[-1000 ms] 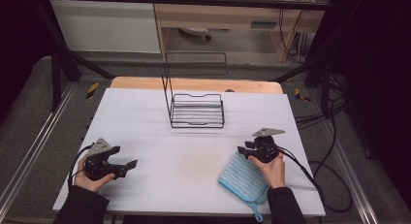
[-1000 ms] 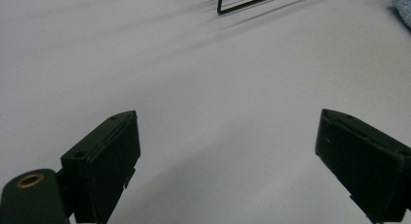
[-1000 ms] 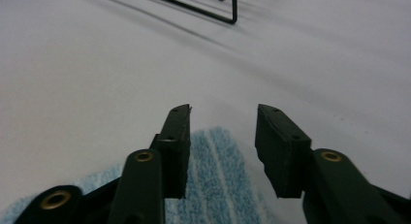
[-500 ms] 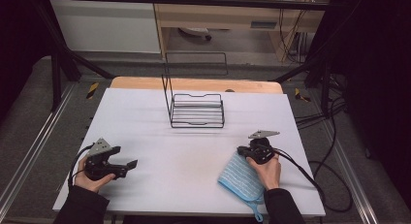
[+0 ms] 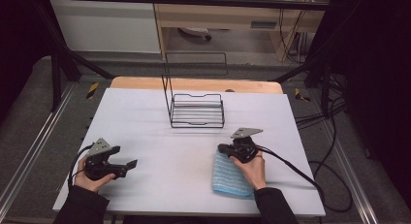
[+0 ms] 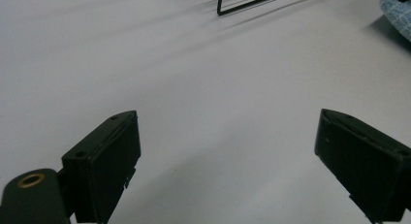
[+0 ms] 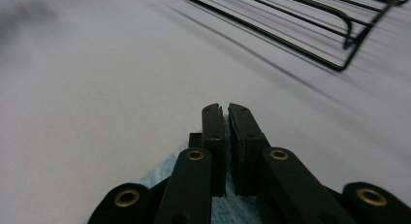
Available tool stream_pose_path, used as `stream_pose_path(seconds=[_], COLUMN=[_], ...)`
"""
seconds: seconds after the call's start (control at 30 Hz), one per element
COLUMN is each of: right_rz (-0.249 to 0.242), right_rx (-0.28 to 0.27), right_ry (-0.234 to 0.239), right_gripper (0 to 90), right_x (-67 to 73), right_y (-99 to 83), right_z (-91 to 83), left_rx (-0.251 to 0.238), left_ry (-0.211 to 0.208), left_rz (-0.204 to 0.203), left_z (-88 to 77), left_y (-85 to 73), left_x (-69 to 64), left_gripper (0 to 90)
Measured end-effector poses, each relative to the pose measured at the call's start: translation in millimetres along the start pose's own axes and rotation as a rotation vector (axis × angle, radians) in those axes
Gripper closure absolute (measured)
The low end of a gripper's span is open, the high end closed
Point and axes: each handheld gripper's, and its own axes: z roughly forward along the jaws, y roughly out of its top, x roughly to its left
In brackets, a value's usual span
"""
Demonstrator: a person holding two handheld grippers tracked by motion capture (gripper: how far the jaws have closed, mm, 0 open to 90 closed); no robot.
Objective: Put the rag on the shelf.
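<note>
Looks like a ready pose: right gripper (image 5: 224, 148) rests with jaws pressed together, gripping nothing, on the far end of the blue cloth (image 5: 231, 176) near the tabletop's (image 5: 145, 117) front-right corner, while left gripper (image 5: 130, 164) gapes wide, empty, front-left, wire rack (image 5: 197, 110) by the far edge.

The left tongs (image 6: 228, 156) are hovering low over the white bench (image 6: 194, 73), jaws standing wide apart with nothing between them. A corner of a black wire rack (image 6: 252, 2) is showing at the top edge, a blue cloth (image 6: 398, 8) peeking in top right.
</note>
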Motion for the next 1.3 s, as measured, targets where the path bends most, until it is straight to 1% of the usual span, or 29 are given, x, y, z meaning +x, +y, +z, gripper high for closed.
stream_pose_path(seconds=[0.03, 0.07, 0.2, 0.27, 0.33, 0.4, 0.43, 0.47, 0.5, 0.57, 0.6, 0.67, 0.73, 0.77, 0.8, 0.83, 0.87, 0.9, 0.93, 0.97, 1.0, 1.03, 1.07, 1.13, 1.17, 1.2, 1.3], right_rz=[-0.012, -0.012, -0.023, -0.034, -0.036, -0.035, -0.036, -0.036, -0.03, -0.023, -0.019, -0.018, -0.021, -0.022, -0.026, -0.04, -0.04, -0.063, -0.066, -0.071, -0.071, -0.071, -0.078, -0.086, -0.094, -0.094, -0.095], right_rx=[0.006, 0.006, 0.018, 0.027, 0.028, 0.029, 0.029, 0.029, 0.033, 0.035, 0.042, 0.061, 0.064, 0.062, 0.052, 0.034, 0.034, 0.016, 0.005, -0.007, -0.01, -0.01, -0.012, -0.003, 0.0, 0.0, 0.02], right_ry=[0.005, 0.005, 0.026, 0.029, 0.042, 0.042, 0.049, 0.049, 0.057, 0.06, 0.059, 0.052, 0.048, 0.042, 0.036, 0.029, 0.029, 0.013, 0.008, 0.005, 0.003, 0.003, 0.005, 0.012, 0.012, 0.012, 0.034], right_gripper=[86.5, 86.5, 86.6, 86.6, 86.7, 86.7, 86.7, 86.7, 86.8, 86.8, 86.8, 86.5, 85.7, 83.0, 77.9, 63.4, 63.4, 50.7, 44.6, 41.0, 38.8, 38.8, 35.7, 34.6, 34.7, 34.7, 37.0], right_x=[2.0, 2.0, 9.7, 13.0, 17.4, 19.3, 22.0, 22.0, 24.6, 25.9, 28.0, 28.9, 28.9, 28.8, 28.6, 29.3, 29.3, 31.5, 33.1, 34.1, 35.9, 35.9, 39.9, 45.6, 48.8, 48.8, 60.2], right_y=[1.9, 1.9, 8.4, 12.1, 18.9, 21.7, 26.7, 26.7, 31.3, 33.0, 35.6, 36.0, 35.6, 35.0, 34.6, 35.6, 35.6, 38.2, 39.4, 40.1, 40.1, 40.1, 36.6, 30.2, 26.1, 26.1, 10.3], right_z=[3.9, 3.9, 19.4, 26.0, 34.7, 37.5, 43.3, 43.3, 49.6, 53.0, 60.5, 67.6, 70.7, 72.6, 73.1, 69.5, 69.5, 62.0, 56.9, 51.1, 45.1, 45.1, 33.7, 22.7, 17.6, 17.6, 4.1], left_rx=[0.0, -0.001, -0.001, -0.002, -0.002, -0.001, -0.001, -0.001, -0.001, -0.001, 0.0, 0.0, -0.002, -0.002, -0.002, -0.002, -0.001, 0.0, 0.001, 0.001, 0.001, 0.001, 0.002, 0.006, 0.005, 0.007, 0.011], left_ry=[0.0, 0.001, 0.0, 0.001, 0.001, 0.001, 0.0, 0.0, -0.001, -0.001, -0.001, -0.002, -0.002, -0.003, -0.003, -0.003, -0.002, -0.001, -0.001, 0.0, 0.0, 0.0, 0.0, 0.002, 0.003, 0.004, 0.004], left_rz=[-0.001, 0.0, 0.0, -0.002, 0.0, 0.001, 0.001, 0.001, 0.001, 0.001, 0.001, 0.001, 0.001, 0.001, 0.002, 0.002, 0.001, 0.001, 0.0, 0.0, 0.001, 0.001, 0.0, -0.001, -0.004, -0.006, -0.004], left_z=[0.0, -0.1, -0.1, -0.1, -0.1, 0.1, 0.2, 0.2, 0.2, 0.3, 0.3, 0.3, 0.2, 0.2, 0.2, 0.2, 0.2, 0.3, 0.3, 0.3, 0.2, 0.2, 0.4, 1.2, 1.8, 1.9, 1.8], left_y=[0.0, 0.0, 0.0, -0.1, -0.1, 0.0, -0.1, -0.1, -0.1, -0.1, -0.2, -0.2, -0.3, -0.3, -0.3, -0.4, -0.5, -0.6, -0.6, -0.5, -0.3, -0.3, -0.2, -0.4, -0.5, -0.6, -0.3], left_x=[-0.1, 0.0, 0.2, 0.3, 0.2, 0.0, -0.2, -0.2, -0.2, 0.1, 0.1, 0.1, 0.1, 0.0, 0.0, 0.1, 0.2, 0.2, 0.1, -0.1, -0.6, -0.6, -0.8, -0.9, -1.2, -1.3, -1.3], left_gripper=[9.2, 9.2, 9.1, 9.1, 9.1, 9.1, 9.1, 9.1, 9.1, 9.0, 9.1, 9.1, 9.1, 9.1, 9.0, 9.0, 9.0, 8.7, 8.5, 8.3, 8.1, 7.8, 7.6, 7.5, 7.4, 7.4, 7.2])
